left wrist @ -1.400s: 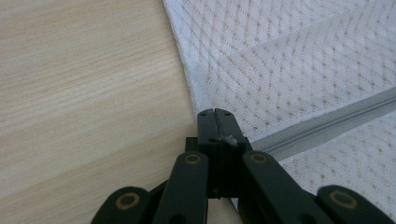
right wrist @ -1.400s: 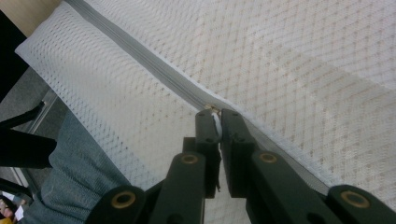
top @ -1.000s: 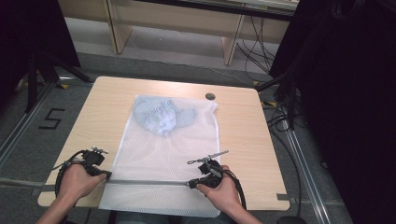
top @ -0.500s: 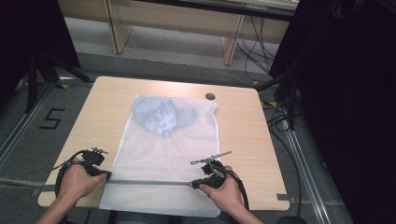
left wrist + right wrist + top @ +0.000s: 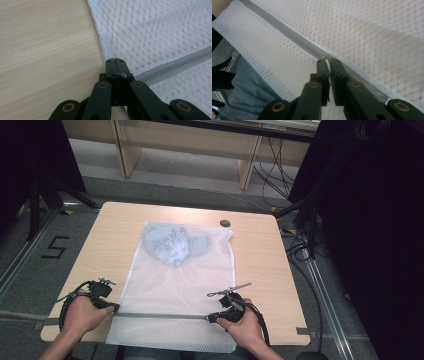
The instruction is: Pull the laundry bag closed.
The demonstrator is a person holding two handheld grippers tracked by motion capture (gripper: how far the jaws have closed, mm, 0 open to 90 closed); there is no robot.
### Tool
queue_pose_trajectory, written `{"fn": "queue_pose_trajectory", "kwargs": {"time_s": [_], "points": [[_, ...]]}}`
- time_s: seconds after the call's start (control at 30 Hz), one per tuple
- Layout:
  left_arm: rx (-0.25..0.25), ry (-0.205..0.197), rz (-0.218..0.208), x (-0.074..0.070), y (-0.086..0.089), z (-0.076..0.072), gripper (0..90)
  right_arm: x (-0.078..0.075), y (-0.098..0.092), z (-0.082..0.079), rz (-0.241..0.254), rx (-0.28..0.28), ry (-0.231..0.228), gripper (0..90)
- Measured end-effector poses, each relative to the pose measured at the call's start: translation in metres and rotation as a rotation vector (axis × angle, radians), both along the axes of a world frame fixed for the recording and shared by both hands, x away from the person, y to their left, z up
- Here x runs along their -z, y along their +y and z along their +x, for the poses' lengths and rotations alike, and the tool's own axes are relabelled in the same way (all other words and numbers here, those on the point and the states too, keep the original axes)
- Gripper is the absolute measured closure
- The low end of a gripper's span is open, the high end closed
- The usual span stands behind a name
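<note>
**White mesh bag held at both ends of its zipper**

Pale wood forms the table (image 5: 120, 227), the largest thing in the high view, with a small dark round fitting (image 5: 225, 223) near its far edge. A white mesh laundry bag (image 5: 175, 280) lies flat along the middle of it, its near end hanging over the table's near edge toward the person. Inside the bag's far end sits a crumpled light blue garment (image 5: 172, 242), seen through the mesh.

A grey zipper (image 5: 162, 315) crosses the bag near its near end, running from side to side. The person's left hand (image 5: 80, 315) and right hand (image 5: 240, 325) sit at either end of that line.

The left gripper (image 5: 115, 62) has its jaws pressed together on the bag's side edge, right where the zipper tape (image 5: 175, 65) ends, with bare table just beside it. The right gripper (image 5: 329, 63) has its jaws nearly together, clamped on a small white zipper pull (image 5: 328, 67) that shows in the thin gap between them, at the slider on the zipper (image 5: 287, 32). Blue denim of the person's leg (image 5: 247, 95) shows below the hanging mesh.
</note>
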State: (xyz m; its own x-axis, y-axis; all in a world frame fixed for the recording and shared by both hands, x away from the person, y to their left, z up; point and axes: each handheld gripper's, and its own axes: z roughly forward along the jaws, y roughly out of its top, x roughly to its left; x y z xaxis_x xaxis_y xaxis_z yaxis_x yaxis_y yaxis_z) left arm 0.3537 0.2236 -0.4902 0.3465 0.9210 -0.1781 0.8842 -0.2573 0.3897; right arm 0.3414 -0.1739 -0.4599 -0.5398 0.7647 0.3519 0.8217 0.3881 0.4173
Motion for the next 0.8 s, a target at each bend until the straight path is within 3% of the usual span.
{"fn": "queue_pose_trajectory", "kwargs": {"time_s": [0.13, 0.27, 0.3, 0.37, 0.67, 0.8], "points": [[0.0, 0.0, 0.0, 0.0, 0.0, 0.0, 90.0, 0.002, -0.003, 0.0, 0.003, 0.004, -0.005, 87.0], [-0.009, -0.009, -0.007, 0.0, -0.001, 0.0, 90.0, 0.001, -0.005, -0.002, 0.001, 0.019, 0.019, 87.0], [-0.01, -0.008, -0.006, 0.0, -0.001, 0.0, 90.0, 0.003, -0.007, 0.0, 0.001, -0.006, -0.011, 87.0], [-0.01, -0.007, -0.006, 0.0, -0.001, 0.0, 90.0, 0.002, -0.008, -0.001, -0.006, 0.011, 0.015, 87.0], [-0.01, -0.008, -0.005, 0.0, -0.001, 0.0, 90.0, 0.003, -0.013, -0.001, -0.009, 0.018, 0.007, 87.0], [-0.01, -0.008, -0.005, 0.0, -0.001, -0.001, 90.0, 0.002, -0.014, -0.003, 0.0, 0.04, 0.029, 87.0]]}}
